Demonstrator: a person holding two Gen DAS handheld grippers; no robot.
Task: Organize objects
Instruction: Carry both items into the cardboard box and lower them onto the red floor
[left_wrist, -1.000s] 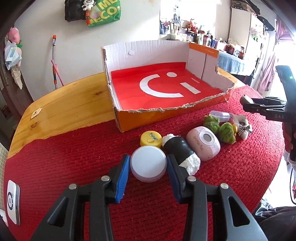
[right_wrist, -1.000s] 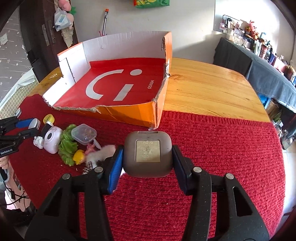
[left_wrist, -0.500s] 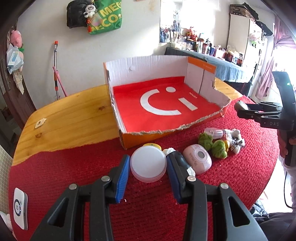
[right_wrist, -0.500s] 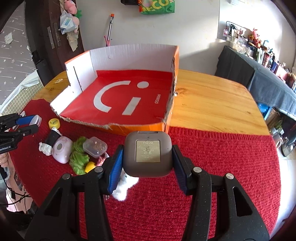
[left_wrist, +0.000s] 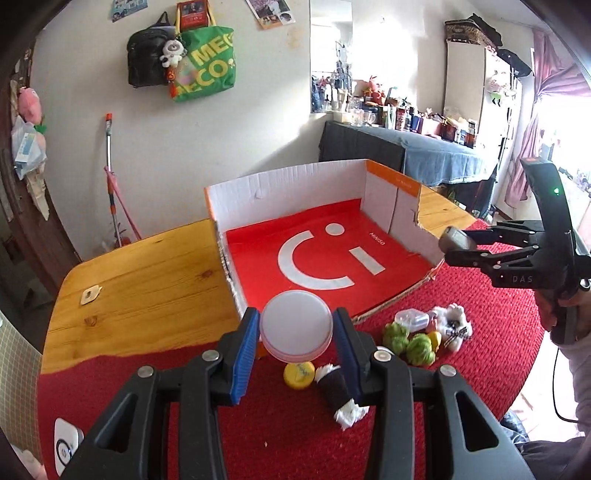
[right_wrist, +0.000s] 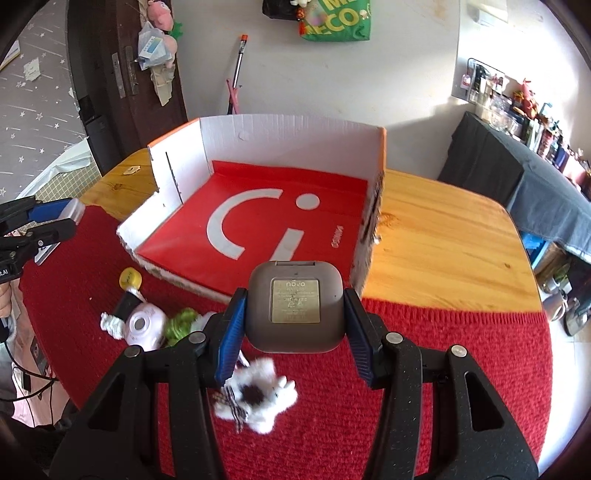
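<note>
My left gripper (left_wrist: 295, 334) is shut on a round white jar (left_wrist: 296, 328) with a pink rim, held above the red mat in front of the open cardboard box (left_wrist: 288, 190). My right gripper (right_wrist: 293, 321) is shut on a grey-brown rounded case (right_wrist: 295, 306) marked "novo", raised near the box's front edge (right_wrist: 192, 286). That case (left_wrist: 456, 239) and the right gripper (left_wrist: 458, 245) also show at the right of the left wrist view. The box has a red floor with a white smile mark.
On the red mat (left_wrist: 288, 435) lie a yellow cap (left_wrist: 299, 374), a black-and-white roll (left_wrist: 338, 393), green plush pieces (left_wrist: 408, 341), a clear small container (left_wrist: 412, 319), a white plush toy (right_wrist: 258, 400) and a pink round device (right_wrist: 144, 326). Bare wooden tabletop (right_wrist: 439, 240) flanks the box.
Both grippers rose with their loads; the mat objects now lie lower in view and the box floor shows more. The jar and the case are still gripped.
</note>
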